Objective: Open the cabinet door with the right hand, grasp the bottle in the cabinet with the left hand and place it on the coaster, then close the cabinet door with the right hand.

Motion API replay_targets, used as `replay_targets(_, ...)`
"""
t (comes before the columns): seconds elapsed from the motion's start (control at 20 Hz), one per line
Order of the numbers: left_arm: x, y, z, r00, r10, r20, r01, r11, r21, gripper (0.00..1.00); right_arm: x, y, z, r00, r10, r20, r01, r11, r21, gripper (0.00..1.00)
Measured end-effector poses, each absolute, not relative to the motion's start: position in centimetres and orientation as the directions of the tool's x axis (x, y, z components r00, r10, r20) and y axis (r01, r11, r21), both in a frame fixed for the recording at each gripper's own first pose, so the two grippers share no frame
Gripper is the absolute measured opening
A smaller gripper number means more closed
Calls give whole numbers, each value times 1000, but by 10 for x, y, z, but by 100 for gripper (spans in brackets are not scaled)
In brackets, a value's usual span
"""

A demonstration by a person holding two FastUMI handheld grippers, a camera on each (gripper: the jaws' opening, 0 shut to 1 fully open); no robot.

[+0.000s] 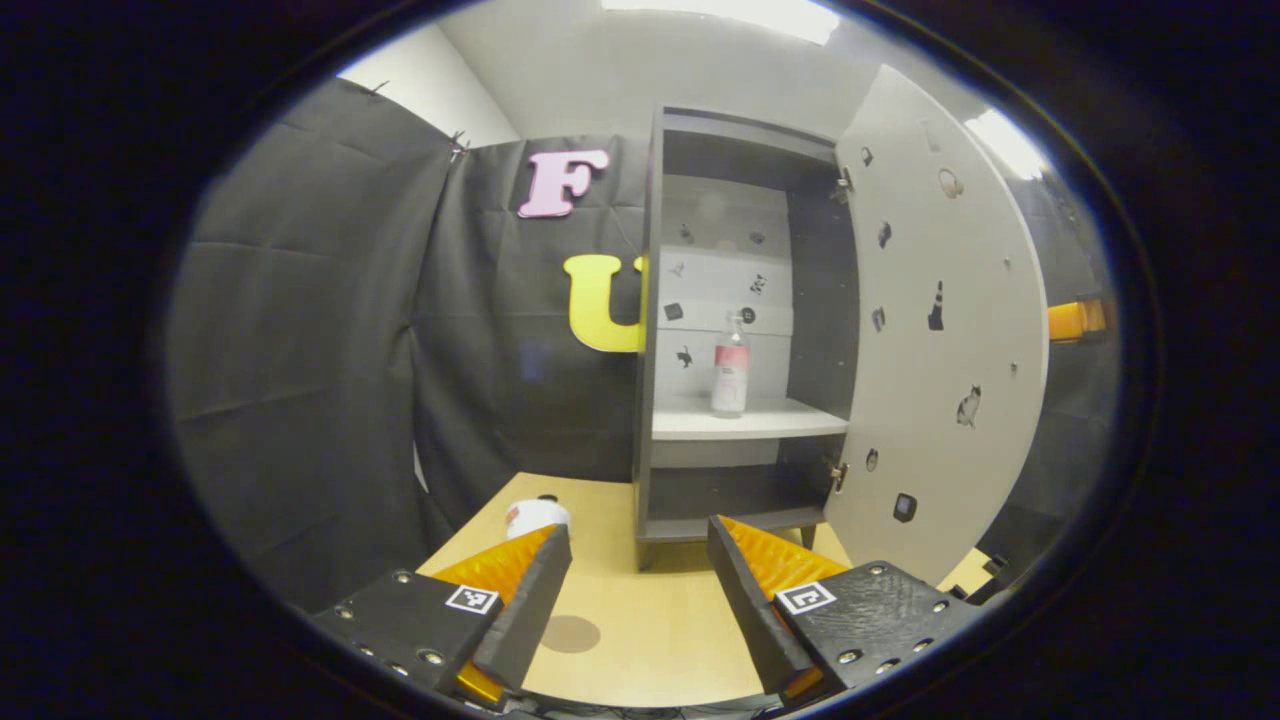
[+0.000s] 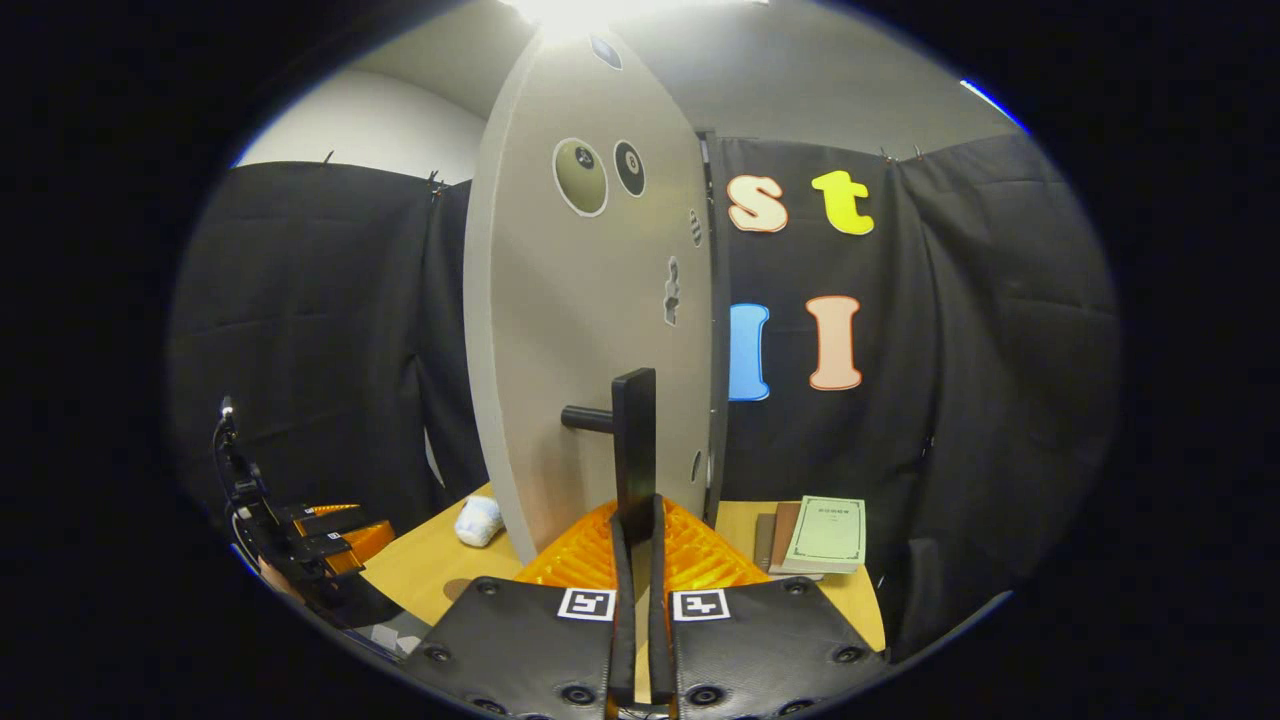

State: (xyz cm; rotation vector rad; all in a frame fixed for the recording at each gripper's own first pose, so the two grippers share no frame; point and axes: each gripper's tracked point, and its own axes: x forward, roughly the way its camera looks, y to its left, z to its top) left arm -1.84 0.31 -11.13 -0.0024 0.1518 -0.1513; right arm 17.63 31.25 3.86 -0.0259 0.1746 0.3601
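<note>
Open path to shelved bottle (image 1: 730, 365)

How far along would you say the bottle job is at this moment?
Done: the cabinet door stands wide open. In hand: the right claw is shut on the door handle; the left claw is open, short of the cabinet. Left: the bottle stands on its shelf; the coaster is bare; the door needs closing.

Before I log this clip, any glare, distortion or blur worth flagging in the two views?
Left gripper view: fisheye bows the open cabinet door into a curve; ceiling light glares at the upper right, yet the bottle on the shelf reads sharply. Right gripper view: strong ceiling glare washes out the door's top edge; the handle held by the right tongs stays crisp.
</note>
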Motion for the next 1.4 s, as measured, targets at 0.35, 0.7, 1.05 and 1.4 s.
replay_targets(0.35,1,-32,-121,957,-236,-169,236,971,-19,85,181,305,39,962,247,-118,-249,968,-1,6)
replay_targets(0.7,22,-54,-120,936,-300,-182,304,953,-9,84,179,299,40,967,241,-87,-233,968,91,6)
replay_targets(1.05,58,-69,-108,915,-368,-163,371,928,-12,85,156,271,44,987,133,-90,-129,991,43,6)
replay_targets(1.4,108,-86,-49,904,-423,-53,423,906,-19,84,166,214,48,994,-74,-76,79,995,53,2)
